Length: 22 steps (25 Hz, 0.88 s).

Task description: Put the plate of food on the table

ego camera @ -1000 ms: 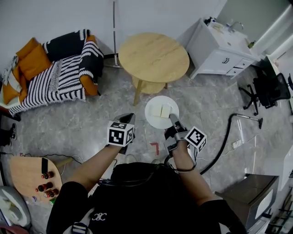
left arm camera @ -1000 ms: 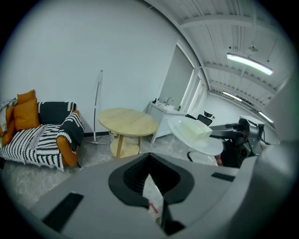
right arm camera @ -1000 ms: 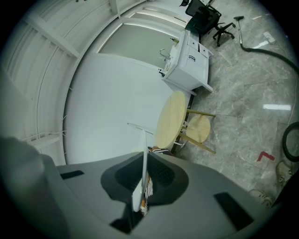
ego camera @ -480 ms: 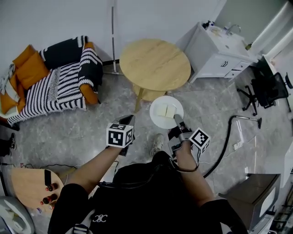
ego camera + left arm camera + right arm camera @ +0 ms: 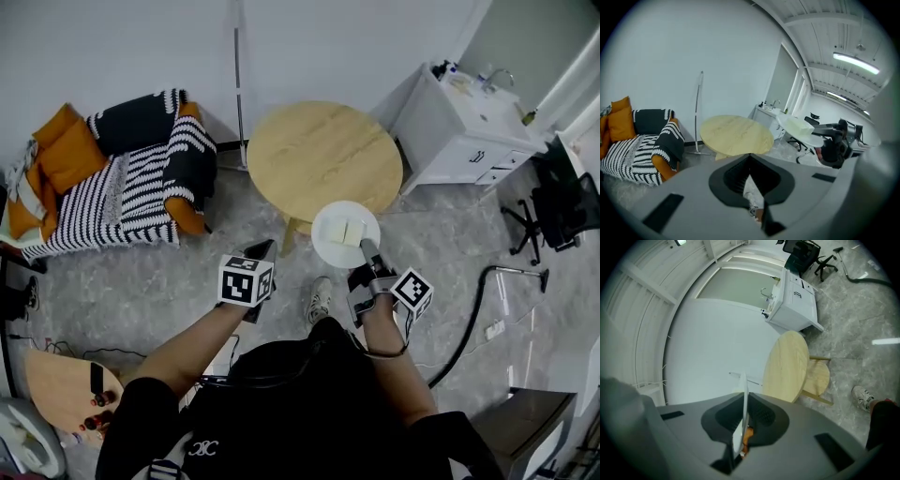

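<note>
A white plate point(image 5: 345, 234) with pale blocks of food hangs level over the near edge of the round wooden table point(image 5: 319, 155). My right gripper point(image 5: 366, 248) is shut on the plate's near rim. In the right gripper view the plate point(image 5: 743, 404) shows edge-on, clamped between the jaws, with the table point(image 5: 787, 366) beyond. My left gripper point(image 5: 262, 249) hovers left of the plate above the floor, shut and holding nothing. From the left gripper view point(image 5: 755, 201) the table point(image 5: 736, 135) lies ahead and the plate point(image 5: 800, 129) is at the right.
A striped sofa point(image 5: 122, 183) with orange cushions stands left of the table. A thin lamp pole point(image 5: 239, 84) rises behind it. A white sink cabinet point(image 5: 469, 127) and an office chair point(image 5: 572, 202) are at the right. A black hose point(image 5: 469, 314) lies on the floor.
The person has stepped toward the table. The plate in the right gripper has moved from over the floor to over the table's near edge. The left gripper stays beside it.
</note>
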Tool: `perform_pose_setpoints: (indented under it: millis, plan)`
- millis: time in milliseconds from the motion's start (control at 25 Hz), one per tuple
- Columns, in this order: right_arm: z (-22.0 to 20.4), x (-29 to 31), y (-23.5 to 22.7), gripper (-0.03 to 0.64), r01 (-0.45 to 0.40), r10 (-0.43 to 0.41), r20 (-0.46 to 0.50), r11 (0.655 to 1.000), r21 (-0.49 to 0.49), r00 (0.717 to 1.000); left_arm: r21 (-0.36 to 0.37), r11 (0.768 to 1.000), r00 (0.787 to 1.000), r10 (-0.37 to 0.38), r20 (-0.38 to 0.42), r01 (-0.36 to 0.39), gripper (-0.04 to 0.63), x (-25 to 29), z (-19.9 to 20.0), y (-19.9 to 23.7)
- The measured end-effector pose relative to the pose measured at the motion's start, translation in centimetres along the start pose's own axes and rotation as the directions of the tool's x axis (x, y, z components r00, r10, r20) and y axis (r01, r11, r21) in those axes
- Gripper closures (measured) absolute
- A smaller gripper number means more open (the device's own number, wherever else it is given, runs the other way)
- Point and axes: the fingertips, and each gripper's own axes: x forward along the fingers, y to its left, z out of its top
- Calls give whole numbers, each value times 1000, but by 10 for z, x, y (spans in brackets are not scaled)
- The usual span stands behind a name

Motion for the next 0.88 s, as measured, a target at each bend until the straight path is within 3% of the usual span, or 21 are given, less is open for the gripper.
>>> perform_pose_setpoints:
  millis: [440, 880]
  plan:
    - [81, 92, -32, 592, 70, -71, -72, 998, -7, 995, -56, 998, 997, 8, -75, -12, 591, 104, 58, 7]
    - [138, 155, -49, 592, 61, -57, -151, 998, 20, 987, -61, 996, 993, 57, -102, -63, 591, 173, 108, 8]
